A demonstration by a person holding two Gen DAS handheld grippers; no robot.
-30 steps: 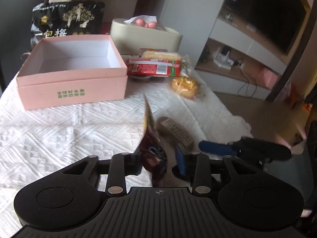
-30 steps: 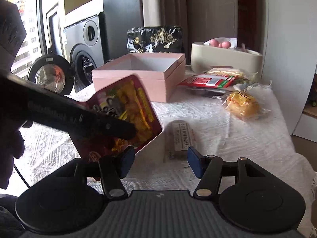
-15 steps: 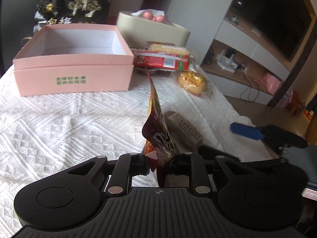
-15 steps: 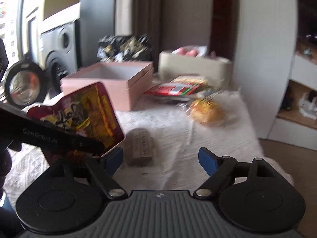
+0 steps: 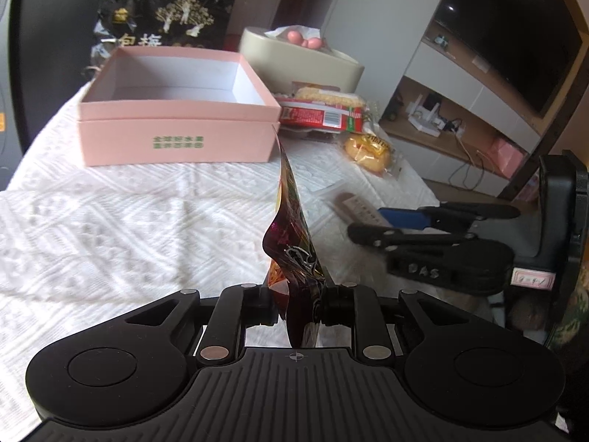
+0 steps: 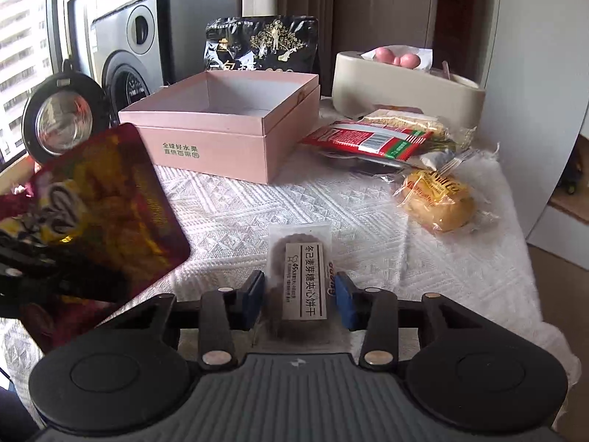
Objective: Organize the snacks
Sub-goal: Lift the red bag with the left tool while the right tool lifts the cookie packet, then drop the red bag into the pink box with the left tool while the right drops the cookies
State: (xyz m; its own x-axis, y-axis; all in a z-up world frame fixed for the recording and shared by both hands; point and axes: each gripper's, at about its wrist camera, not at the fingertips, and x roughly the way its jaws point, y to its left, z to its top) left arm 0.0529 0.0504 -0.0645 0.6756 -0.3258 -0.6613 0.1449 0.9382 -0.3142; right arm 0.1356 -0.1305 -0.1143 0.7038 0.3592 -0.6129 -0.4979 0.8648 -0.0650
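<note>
A dark red snack bag (image 5: 291, 221) stands on edge, pinched at its bottom by my left gripper (image 5: 298, 294), which is shut on it; the right wrist view shows the same red bag (image 6: 99, 213) at the left. A clear-wrapped biscuit packet (image 6: 300, 254) with a white label lies on the white tablecloth (image 6: 423, 265). My right gripper (image 6: 299, 294) straddles it, jaws closing, blue pads (image 6: 254, 298) meeting the wrapper's sides. In the left wrist view the right gripper (image 5: 390, 224) sits over the packet (image 5: 355, 202). An open, empty pink box (image 5: 176, 140) stands further back.
Behind the box stands a black bag (image 5: 162, 22). A beige container (image 5: 302, 62) holds pink items. A red packet (image 5: 320, 116) and a wrapped bun (image 5: 368, 147) lie at the right. The table's right edge (image 6: 522, 243) drops to the floor. A washing machine (image 6: 129, 55) stands at the left.
My left gripper closed onto the red bag and lifted it upright. The right gripper let go of the bag, opened wide, shifted right and closed around the biscuit packet.
</note>
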